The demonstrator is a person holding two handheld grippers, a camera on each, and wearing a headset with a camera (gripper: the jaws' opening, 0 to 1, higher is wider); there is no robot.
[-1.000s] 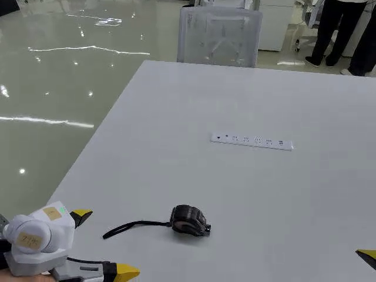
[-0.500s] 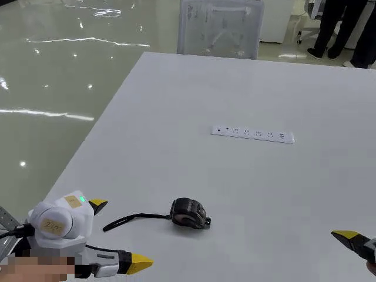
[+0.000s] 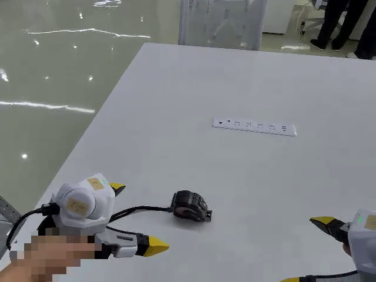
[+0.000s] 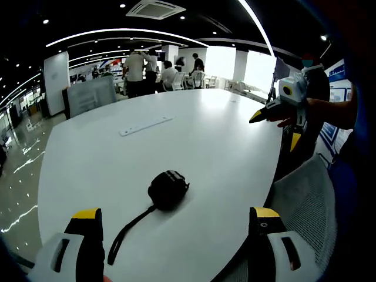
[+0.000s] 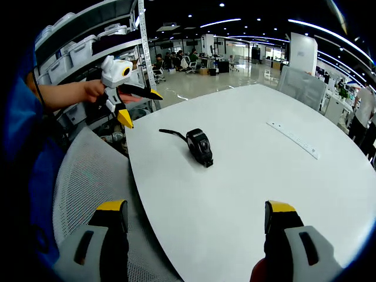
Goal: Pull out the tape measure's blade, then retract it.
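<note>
Looks like we're at the approach stage, nothing grabbed yet. The tape measure [image 3: 190,205] lies on the white worktop [image 3: 235,88] at lower centre of the head view, blade fully in as far as I can tell, with its black strap [image 3: 141,210] trailing toward lower left. The left gripper [image 3: 137,216] hovers at lower left, just beside the strap end, its fingers [image 4: 87,215] spread wide and holding nothing. The right gripper [image 3: 306,251] sits in the lower right corner, well apart from the case, its fingers [image 5: 281,207] spread too. My guess for next: one side pins the case, the other pinches the blade's end hook, which is too small to make out here.
</note>
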